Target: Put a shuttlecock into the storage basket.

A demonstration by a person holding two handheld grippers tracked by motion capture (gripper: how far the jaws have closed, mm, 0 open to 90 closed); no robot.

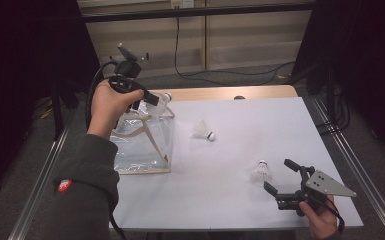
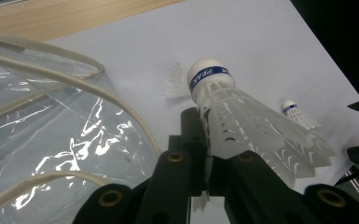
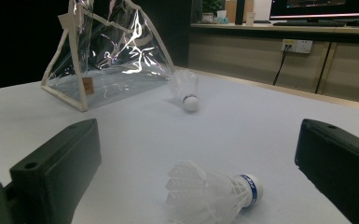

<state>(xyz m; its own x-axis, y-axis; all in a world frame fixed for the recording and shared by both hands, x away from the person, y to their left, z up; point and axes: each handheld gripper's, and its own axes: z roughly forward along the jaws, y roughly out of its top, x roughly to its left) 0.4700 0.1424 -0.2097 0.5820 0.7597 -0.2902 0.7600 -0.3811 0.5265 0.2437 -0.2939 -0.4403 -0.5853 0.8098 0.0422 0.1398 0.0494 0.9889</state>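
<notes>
right claw (image 1: 278, 176): jaws apart, low on the desk (image 1: 240, 200), flanking a lying shuttlecock (image 3: 212, 193), likely lined up to grab | mid-desk: second shuttlecock (image 1: 203, 131) loose | left claw (image 1: 155, 99): clamped on a third shuttlecock (image 2: 242, 126), raised hand (image 1: 110, 105) angling it over the clear bag (image 1: 142, 145) mouth, apparently to drop it

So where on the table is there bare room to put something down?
The widest bare stretch is the far right of the table, beyond the lying shuttlecock. The near edge between the clear bag and the right gripper is also free. It is crowded by the bag and round the near shuttlecock.
</notes>
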